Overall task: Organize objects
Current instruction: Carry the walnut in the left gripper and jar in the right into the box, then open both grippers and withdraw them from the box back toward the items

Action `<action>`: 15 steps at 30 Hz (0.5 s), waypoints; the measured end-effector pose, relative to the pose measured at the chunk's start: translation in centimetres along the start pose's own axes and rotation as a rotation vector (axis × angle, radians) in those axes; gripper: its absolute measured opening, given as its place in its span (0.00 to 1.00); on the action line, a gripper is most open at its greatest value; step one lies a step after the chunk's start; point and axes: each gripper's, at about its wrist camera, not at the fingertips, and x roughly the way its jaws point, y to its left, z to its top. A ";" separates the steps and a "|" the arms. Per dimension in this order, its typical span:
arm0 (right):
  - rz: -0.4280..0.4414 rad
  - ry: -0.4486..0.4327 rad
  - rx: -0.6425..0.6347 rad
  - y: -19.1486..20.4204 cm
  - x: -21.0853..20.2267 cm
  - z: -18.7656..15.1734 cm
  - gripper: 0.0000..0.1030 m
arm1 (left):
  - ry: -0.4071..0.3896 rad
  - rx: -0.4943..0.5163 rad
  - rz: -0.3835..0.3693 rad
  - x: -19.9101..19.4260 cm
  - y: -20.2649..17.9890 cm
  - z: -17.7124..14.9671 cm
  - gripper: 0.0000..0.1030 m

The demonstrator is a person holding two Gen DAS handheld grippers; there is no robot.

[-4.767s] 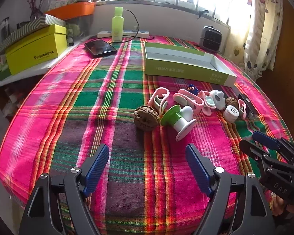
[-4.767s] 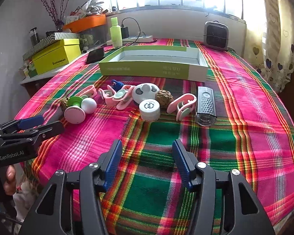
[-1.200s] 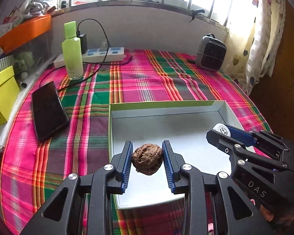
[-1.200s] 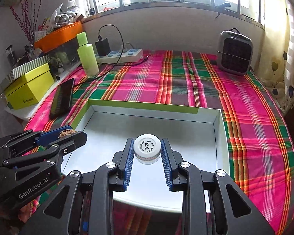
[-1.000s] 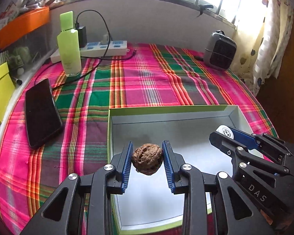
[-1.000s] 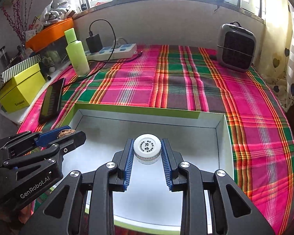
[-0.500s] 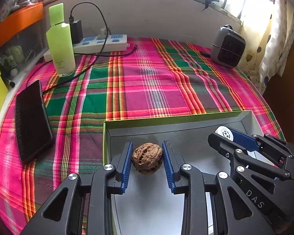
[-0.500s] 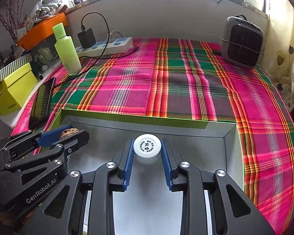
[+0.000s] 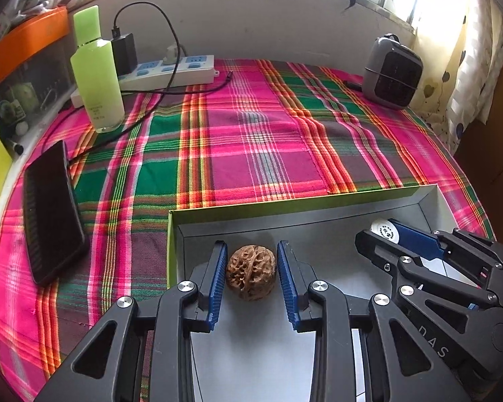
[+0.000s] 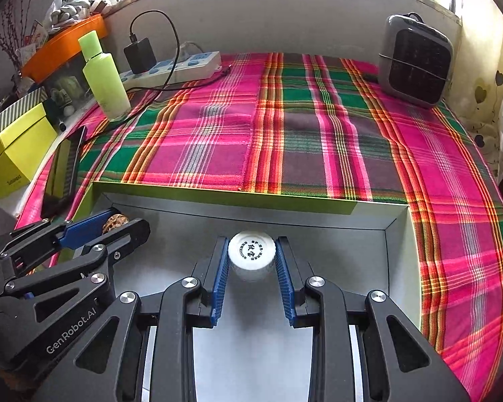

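A brown walnut (image 9: 250,272) sits between the blue pads of my left gripper (image 9: 250,269), which is shut on it over the near-left part of the green box (image 9: 285,203). My right gripper (image 10: 251,261) is shut on a small white round jar (image 10: 251,258) with black print on its lid, low inside the same box (image 10: 218,195) near its far wall. In the left wrist view the right gripper (image 9: 380,234) with the jar (image 9: 384,230) shows at the right. In the right wrist view the left gripper (image 10: 117,224) with the walnut (image 10: 115,222) shows at the left.
The box lies on a pink and green plaid cloth (image 9: 251,140). Beyond it stand a green bottle (image 9: 97,77), a white power strip (image 9: 171,70) with a charger and cable, and a grey heater (image 9: 392,73). A black phone (image 9: 52,211) and a yellow box (image 10: 13,147) are at the left.
Both grippers have moved forward and slightly down over the box, so its far wall is now closer. Each still holds its object.
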 end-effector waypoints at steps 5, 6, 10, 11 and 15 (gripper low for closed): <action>0.015 0.008 -0.002 0.2 0.1 -0.2 0.28 | 0.008 -0.001 -0.010 0.0 0.0 0.0 0.33; 0.012 0.005 0.002 0.1 0.0 -0.2 0.28 | 0.011 0.000 -0.009 0.0 0.0 0.0 0.36; 0.008 -0.015 0.024 -0.2 -0.4 -0.3 0.35 | 0.011 0.006 0.002 -0.4 -0.1 -0.3 0.44; 0.006 -0.017 0.028 -0.4 -0.6 -0.4 0.39 | 0.009 0.004 0.004 -0.6 -0.1 -0.4 0.45; 0.015 -0.027 0.049 -0.7 -1.2 -0.7 0.47 | 0.003 -0.012 0.005 -1.3 0.2 -0.5 0.48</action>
